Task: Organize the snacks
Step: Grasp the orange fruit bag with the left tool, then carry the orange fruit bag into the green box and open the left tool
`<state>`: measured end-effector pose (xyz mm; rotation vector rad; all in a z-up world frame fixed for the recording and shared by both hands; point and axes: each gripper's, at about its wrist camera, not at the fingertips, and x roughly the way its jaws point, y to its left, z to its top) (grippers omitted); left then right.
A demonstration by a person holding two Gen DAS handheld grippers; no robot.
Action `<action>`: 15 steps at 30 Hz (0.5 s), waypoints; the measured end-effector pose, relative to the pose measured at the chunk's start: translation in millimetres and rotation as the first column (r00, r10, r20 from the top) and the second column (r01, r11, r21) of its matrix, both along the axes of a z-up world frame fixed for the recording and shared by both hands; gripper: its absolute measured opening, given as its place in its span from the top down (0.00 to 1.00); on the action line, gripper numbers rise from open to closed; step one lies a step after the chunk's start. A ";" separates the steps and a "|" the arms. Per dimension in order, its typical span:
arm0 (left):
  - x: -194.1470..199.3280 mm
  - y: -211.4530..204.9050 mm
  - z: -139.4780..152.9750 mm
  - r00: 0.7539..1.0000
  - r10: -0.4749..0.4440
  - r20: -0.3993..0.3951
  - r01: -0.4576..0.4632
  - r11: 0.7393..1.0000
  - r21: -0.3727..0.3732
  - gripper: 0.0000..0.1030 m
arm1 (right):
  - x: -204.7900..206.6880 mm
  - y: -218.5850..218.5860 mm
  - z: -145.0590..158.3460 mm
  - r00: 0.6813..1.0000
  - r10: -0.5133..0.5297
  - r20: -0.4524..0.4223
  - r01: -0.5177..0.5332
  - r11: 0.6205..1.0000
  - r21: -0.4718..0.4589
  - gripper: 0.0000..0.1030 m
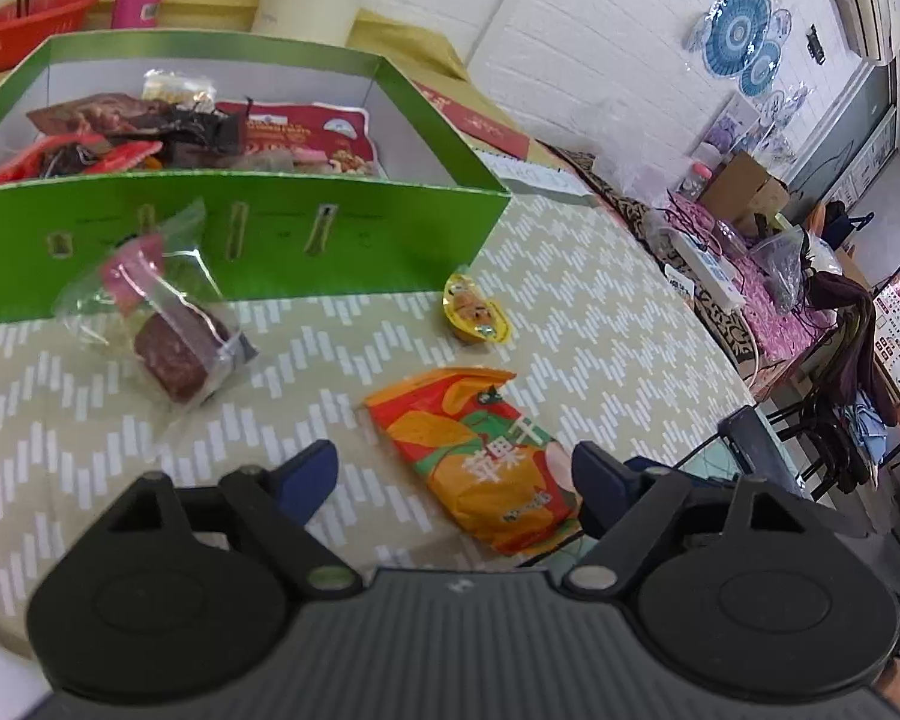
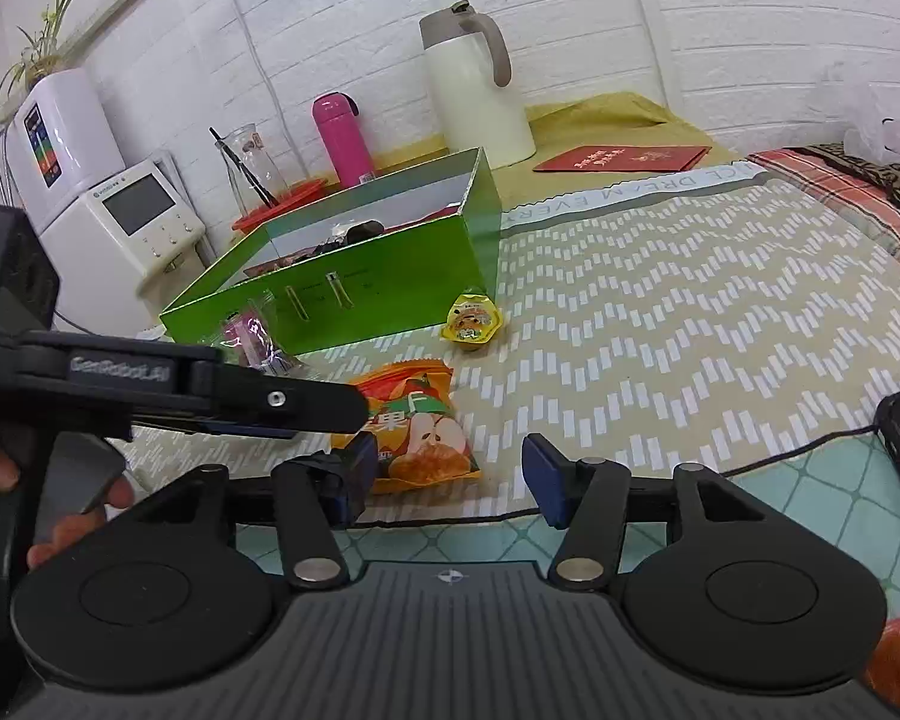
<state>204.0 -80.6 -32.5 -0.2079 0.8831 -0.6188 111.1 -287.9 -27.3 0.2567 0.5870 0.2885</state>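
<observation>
1. The orange snack packet [image 1: 480, 456] is seen lying flat on the patterned tablecloth [image 1: 600, 300], in front of the green box [image 1: 258, 234] and apart from it. The left gripper [image 1: 450, 480] is spread open around the packet's near end, with nothing pinched; the right pad looks close to the packet's edge.
2. The right gripper [image 2: 444, 474] is likewise released and empty, held near the table edge.
3. Risk, as judged: a slippery, puffy packet could be squeezed out sideways if the pads close on its corner alone.
4. Risk, as judged: the two grippers sit close together (the left crosses the right wrist view), so a collision is possible.
5. The clear-wrapped brown snack [image 1: 174, 336] and yellow jelly cup [image 1: 473, 313] remain outside the box.
6. Only the left wrist view shows the box contents; only the right shows the person's hand [image 2: 60, 504] and the cream jug [image 2: 480, 90] whole.
</observation>
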 end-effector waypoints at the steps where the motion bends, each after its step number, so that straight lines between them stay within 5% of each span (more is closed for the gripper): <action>1: 2.8 -0.6 -1.1 1.000 -0.002 -0.003 0.002 1.000 -0.001 0.21 | -1.3 0.6 -0.6 1.000 -0.001 0.000 0.001 1.000 0.003 0.11; 7: 9.1 -0.5 -2.8 1.000 0.001 -0.005 -0.001 0.999 -0.036 0.35 | 3.4 3.5 -6.8 1.000 0.008 -0.024 -0.006 0.998 0.066 0.14; 9: 9.9 -4.4 -3.2 1.000 -0.002 0.006 0.002 1.000 -0.027 0.47 | 7.4 5.1 -10.9 0.999 0.011 -0.033 -0.008 0.996 0.090 0.15; 10: 9.9 -7.7 -3.2 1.000 -0.008 0.014 0.008 1.000 -0.018 0.54 | 8.7 5.6 -12.0 1.000 0.009 -0.028 -0.006 0.995 0.102 0.19; 11: 8.9 -10.8 -4.3 1.000 -0.023 0.015 0.023 1.000 -0.013 0.74 | 9.8 6.7 -12.4 1.000 0.008 -0.028 -0.005 0.995 0.103 0.25; 12: 6.3 -13.4 -5.4 0.999 -0.037 0.018 0.037 0.999 -0.012 0.80 | 10.6 7.7 -12.6 0.999 0.006 -0.033 -0.003 0.995 0.099 0.46; 15: -2.9 -16.7 -4.5 0.997 -0.046 0.056 0.045 0.999 0.019 0.84 | 10.5 9.4 -13.0 1.000 -0.007 -0.027 0.009 0.997 0.074 0.60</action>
